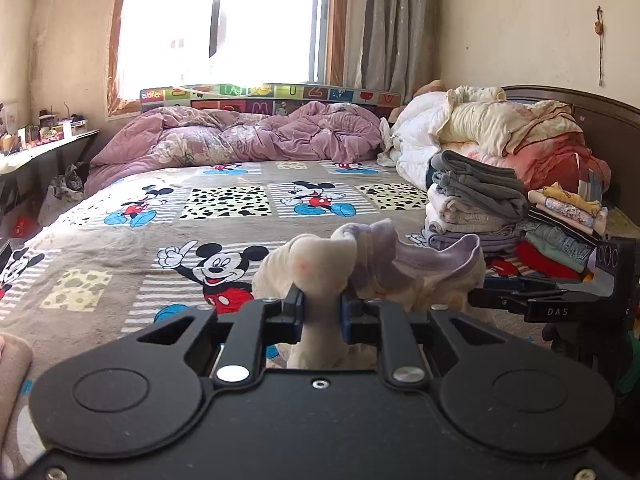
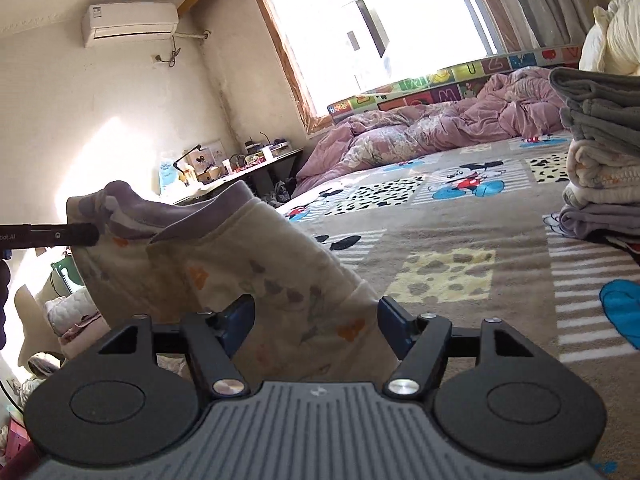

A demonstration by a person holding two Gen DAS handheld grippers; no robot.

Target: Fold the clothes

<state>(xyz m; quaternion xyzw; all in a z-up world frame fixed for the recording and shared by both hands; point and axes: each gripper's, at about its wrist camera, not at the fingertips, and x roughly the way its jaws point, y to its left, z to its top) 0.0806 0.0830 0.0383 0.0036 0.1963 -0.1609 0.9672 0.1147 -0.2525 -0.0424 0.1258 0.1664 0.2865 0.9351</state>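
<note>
A cream garment with a lilac collar and small flower prints [image 1: 372, 264] is lifted above the Mickey Mouse bedspread [image 1: 200, 216]. My left gripper [image 1: 322, 312] is shut on a bunched fold of it near the collar. In the right wrist view the same garment [image 2: 248, 272] hangs between the two grippers. My right gripper [image 2: 316, 320] has its jaws wide apart with the cloth draped between them, not pinched. The left gripper's finger [image 2: 76, 234] shows at the left, clamped on the collar.
A stack of folded clothes [image 1: 476, 204] stands on the bed's right side, also in the right wrist view [image 2: 604, 152]. A second pile [image 1: 560, 236] lies beside it. A crumpled purple duvet [image 1: 240, 136] and heaped quilts [image 1: 500, 128] lie at the far end. A cluttered desk [image 2: 236, 168] stands left of the bed.
</note>
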